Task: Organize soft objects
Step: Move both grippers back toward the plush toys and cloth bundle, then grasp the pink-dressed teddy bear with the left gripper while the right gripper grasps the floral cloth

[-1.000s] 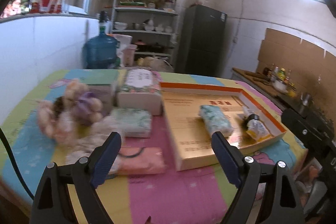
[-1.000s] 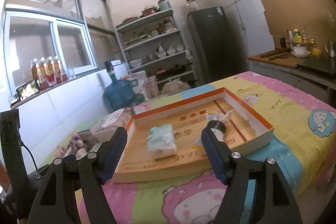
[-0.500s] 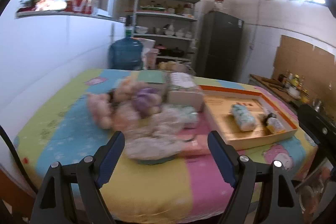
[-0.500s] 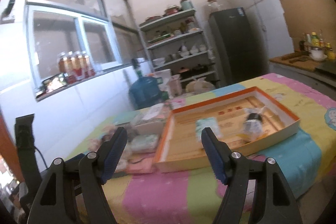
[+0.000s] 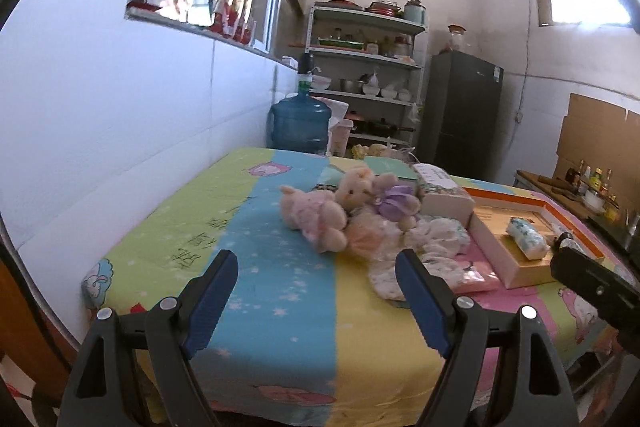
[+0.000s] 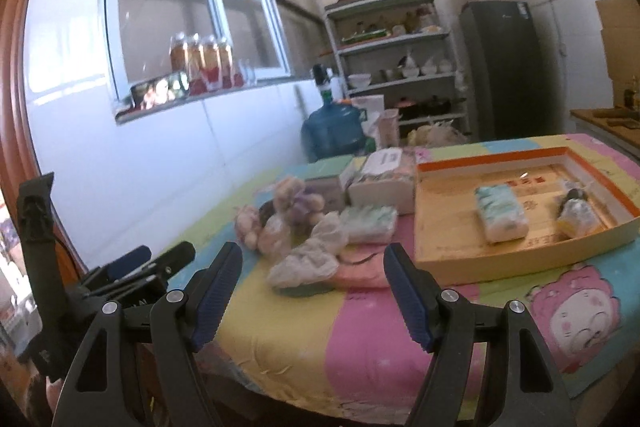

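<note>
A heap of soft things lies mid-table: a pink plush toy, a purple plush, crumpled white cloths and a pink packet. In the right wrist view the same plush heap, white cloths and pink packet lie left of an orange-rimmed box lid that holds a tissue pack and a small bagged item. My left gripper hovers open, well short of the heap. My right gripper is open too, with nothing between its fingers.
A tissue box and a wrapped tissue pack sit behind the heap. A blue water jug, shelves and a dark fridge stand beyond the table. The white wall runs along the left side.
Both grippers have pulled back from the table and swung left, so the box lid slid right in view and the plush heap came to the centre. Neither gripper has taken hold of anything.
</note>
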`<state>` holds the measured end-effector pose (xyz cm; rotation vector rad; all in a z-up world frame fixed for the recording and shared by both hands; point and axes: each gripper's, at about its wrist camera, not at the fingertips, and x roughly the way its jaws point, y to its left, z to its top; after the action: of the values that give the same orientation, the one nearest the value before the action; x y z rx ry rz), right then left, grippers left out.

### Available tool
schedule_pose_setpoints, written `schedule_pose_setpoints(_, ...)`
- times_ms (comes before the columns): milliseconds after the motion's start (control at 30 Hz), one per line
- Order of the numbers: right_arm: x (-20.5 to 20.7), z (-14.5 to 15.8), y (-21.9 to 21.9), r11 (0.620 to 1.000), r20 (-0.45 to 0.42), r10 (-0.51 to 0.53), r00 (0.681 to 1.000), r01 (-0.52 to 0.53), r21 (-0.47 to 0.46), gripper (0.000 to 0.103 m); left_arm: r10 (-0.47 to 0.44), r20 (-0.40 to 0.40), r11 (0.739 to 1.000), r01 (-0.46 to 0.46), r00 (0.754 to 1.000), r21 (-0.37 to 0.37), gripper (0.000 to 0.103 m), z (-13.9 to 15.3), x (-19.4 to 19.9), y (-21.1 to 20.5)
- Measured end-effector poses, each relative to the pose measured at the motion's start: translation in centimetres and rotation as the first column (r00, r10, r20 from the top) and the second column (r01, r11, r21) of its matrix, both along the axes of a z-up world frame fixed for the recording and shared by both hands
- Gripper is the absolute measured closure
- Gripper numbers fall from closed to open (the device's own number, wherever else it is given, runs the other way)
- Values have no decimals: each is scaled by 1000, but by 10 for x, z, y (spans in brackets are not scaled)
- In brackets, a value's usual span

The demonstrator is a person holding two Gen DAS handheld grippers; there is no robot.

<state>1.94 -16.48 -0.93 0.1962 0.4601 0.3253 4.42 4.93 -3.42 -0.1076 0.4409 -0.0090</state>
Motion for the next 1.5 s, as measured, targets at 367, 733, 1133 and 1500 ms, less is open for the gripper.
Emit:
schedule_pose_setpoints(367,34,-17,29,999,-62,22,998,-24,-28,28,7,-44,1000,-8,999,-25,22,-20,12,25)
schedule_pose_setpoints(733,69,-34,43,998,-119,11,993,-19,-68,28,17,-83,999,-21,996,-44,22,-34,24,41)
schedule_pose_setpoints(1133,98,-54,65,977,-170,-21,985,-16,-215,43,9,-102,998,-15,995,-60,22,-36,37,47)
schedule_pose_setpoints(1500,83,-47,54,982,-130,19,991,-44,-186,93,-59,-90,996,52,994,-78,22,-6,79,21)
